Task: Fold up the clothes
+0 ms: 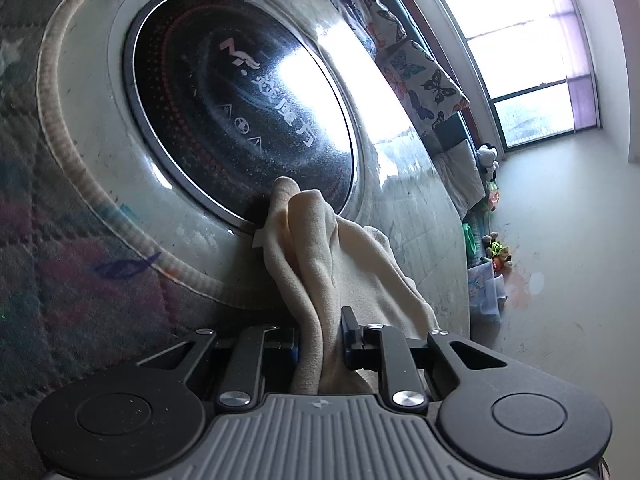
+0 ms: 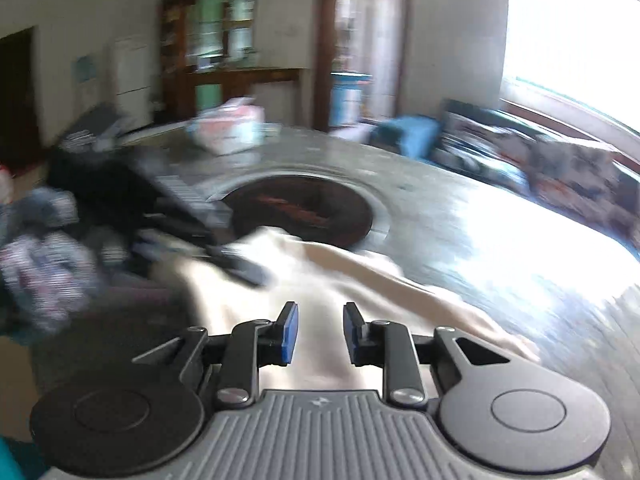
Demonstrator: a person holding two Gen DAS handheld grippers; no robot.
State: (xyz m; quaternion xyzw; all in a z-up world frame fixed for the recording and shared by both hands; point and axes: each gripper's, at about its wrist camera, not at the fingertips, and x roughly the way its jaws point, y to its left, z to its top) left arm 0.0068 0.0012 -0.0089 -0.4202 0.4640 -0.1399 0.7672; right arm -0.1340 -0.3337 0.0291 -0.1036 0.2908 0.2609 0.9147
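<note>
Up close, clamping on a bunched fold of the cream garment [image 1: 320, 280] with the left gripper [image 1: 320, 340]: pads pressing the cloth from both sides, the rest of it draping forward onto the round table [image 1: 420, 220]. Hovering just above the same cloth with the right gripper [image 2: 320, 332], blue pads [image 2: 289, 330] standing apart, nothing pinched between them.

Handling, as a guess: looking light, soft and limp (fleece-like nap, deep rounded folds), so sagging wherever unsupported and not slipping much in rubber pads. Best taking by an edge or corner, both layers together, rather than by a mid-panel bulge that only drags a hump along.

Further out, spreading flat across the near table edge in the right wrist view, one long narrow part (a sleeve, perhaps) trailing off to the right, the far end reaching the rim of the dark inset disc [image 1: 240, 100].

Comparing views: getting the clamp itself and the lettering on the disc only from the left camera; getting the garment's whole lie, the left gripper from outside [image 2: 236, 264], and the blurred room beyond only from the right one.
</note>
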